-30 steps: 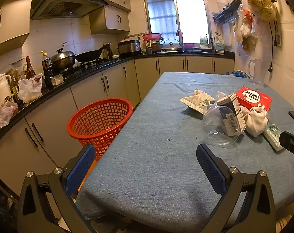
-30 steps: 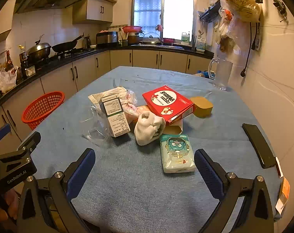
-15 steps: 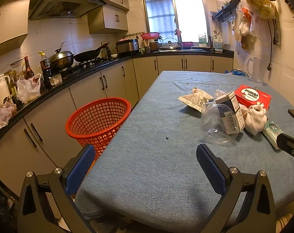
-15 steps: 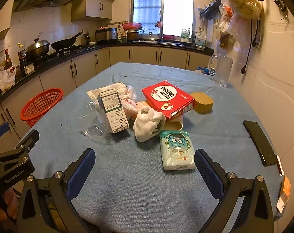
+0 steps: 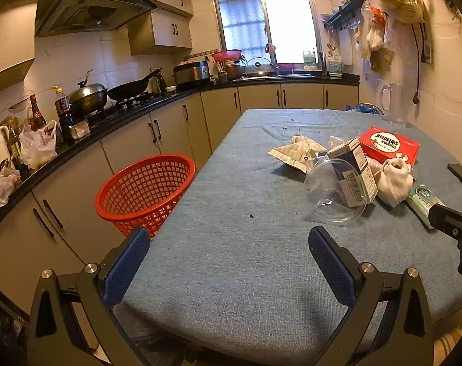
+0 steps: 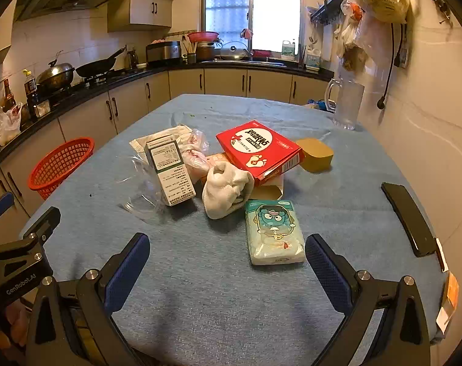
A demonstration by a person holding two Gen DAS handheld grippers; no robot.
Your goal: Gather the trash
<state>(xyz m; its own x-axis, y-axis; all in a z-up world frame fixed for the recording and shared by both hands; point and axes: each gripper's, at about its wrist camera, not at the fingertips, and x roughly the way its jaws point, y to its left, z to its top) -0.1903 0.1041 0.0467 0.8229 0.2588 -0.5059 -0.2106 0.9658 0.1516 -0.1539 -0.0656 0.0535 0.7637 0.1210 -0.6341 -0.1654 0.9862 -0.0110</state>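
Note:
A pile of trash lies mid-table on the blue cloth: a red box (image 6: 257, 148), a green-and-white carton (image 6: 170, 172), a crumpled white tissue (image 6: 226, 189), a clear plastic lid (image 5: 334, 195), a tissue pack (image 6: 273, 231) and plastic wrappers (image 6: 194, 149). A red mesh basket (image 5: 145, 189) stands beside the table's left edge. My left gripper (image 5: 231, 262) is open over the near table edge, short of the pile. My right gripper (image 6: 228, 265) is open too, just before the tissue pack, holding nothing.
A black phone (image 6: 407, 218) lies near the table's right edge, a yellow container (image 6: 314, 154) behind the red box, a clear jug (image 6: 346, 103) at the far right. Kitchen cabinets and a counter with pans (image 5: 87, 97) run along the left. Wall on the right.
Both grippers have crept slightly forward toward the pile; the objects look a little larger. Nothing on the table has moved.

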